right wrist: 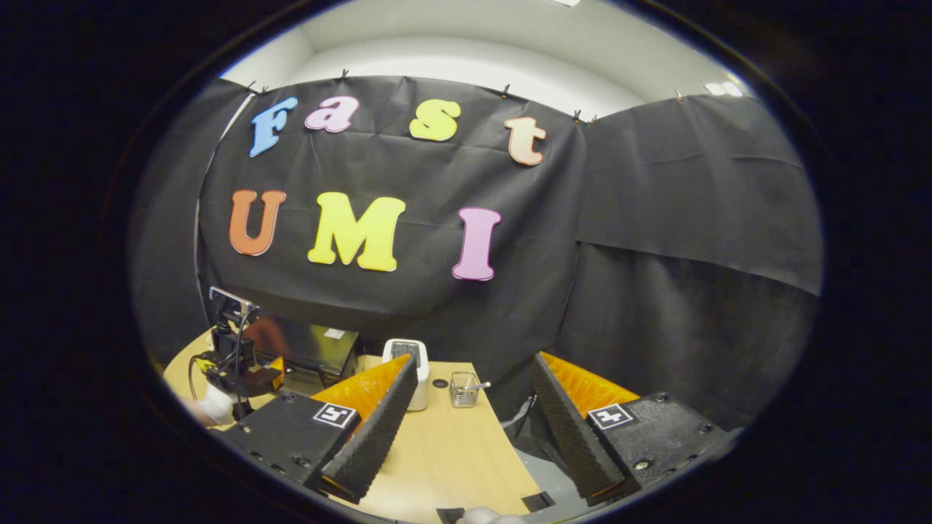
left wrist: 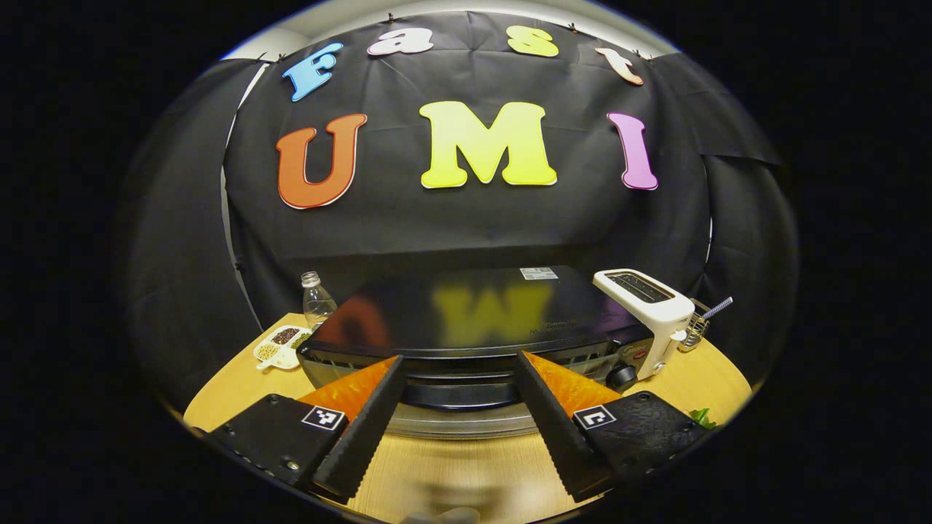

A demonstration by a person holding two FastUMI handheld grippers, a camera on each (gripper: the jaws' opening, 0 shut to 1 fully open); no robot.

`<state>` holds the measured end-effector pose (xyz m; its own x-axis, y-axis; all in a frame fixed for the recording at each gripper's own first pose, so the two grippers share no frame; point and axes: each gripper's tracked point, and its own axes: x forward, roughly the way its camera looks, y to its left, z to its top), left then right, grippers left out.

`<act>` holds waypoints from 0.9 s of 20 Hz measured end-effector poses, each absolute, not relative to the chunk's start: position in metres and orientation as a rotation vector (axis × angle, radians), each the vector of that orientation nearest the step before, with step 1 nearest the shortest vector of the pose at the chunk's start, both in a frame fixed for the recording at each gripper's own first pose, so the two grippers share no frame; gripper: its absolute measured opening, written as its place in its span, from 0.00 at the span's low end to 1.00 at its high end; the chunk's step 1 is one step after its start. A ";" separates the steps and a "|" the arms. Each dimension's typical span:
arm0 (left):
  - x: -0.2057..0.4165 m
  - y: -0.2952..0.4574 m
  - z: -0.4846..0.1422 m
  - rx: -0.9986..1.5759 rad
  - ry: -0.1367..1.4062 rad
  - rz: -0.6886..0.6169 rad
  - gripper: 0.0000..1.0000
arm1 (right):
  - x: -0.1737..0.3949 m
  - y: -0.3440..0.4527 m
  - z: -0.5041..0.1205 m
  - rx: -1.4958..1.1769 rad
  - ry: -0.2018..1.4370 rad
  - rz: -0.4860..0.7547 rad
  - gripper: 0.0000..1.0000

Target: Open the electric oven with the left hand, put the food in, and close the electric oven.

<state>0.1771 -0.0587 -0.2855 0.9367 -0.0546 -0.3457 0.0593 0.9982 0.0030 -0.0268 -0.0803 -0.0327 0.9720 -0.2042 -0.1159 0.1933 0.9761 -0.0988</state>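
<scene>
The black electric oven (left wrist: 466, 313) stands on the wooden table (left wrist: 466, 473), its glossy top mirroring the wall. Its door looks shut, and the handle (left wrist: 459, 393) runs across the front. My left gripper (left wrist: 460, 356) is open just in front of the oven, one finger on each side of the handle, apart from it. My right gripper (right wrist: 474, 357) is open and holds nothing, out over the table's right end. In the right gripper view the oven (right wrist: 313, 349) sits far left, with the left gripper (right wrist: 237, 371) and a hand before it. A green leafy bit (left wrist: 703, 416) lies at the right edge.
A white toaster (left wrist: 644, 306) stands right of the oven, with a wire basket (left wrist: 695, 327) beyond it. A plastic bottle (left wrist: 317, 298) and a divided dish of beans (left wrist: 280, 346) sit to the left. The table's right edge (right wrist: 510, 466) drops to grey floor.
</scene>
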 end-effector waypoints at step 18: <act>0.075 -0.059 -0.334 0.039 0.464 -0.077 0.98 | -0.059 -0.076 -0.059 -0.070 0.158 -0.177 1.00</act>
<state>0.0754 -0.0586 -0.3342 0.8915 -0.0651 -0.4483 0.0830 0.9963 0.0204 -0.0593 -0.0760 -0.0586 0.9719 -0.1810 -0.1502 0.1701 0.9819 -0.0831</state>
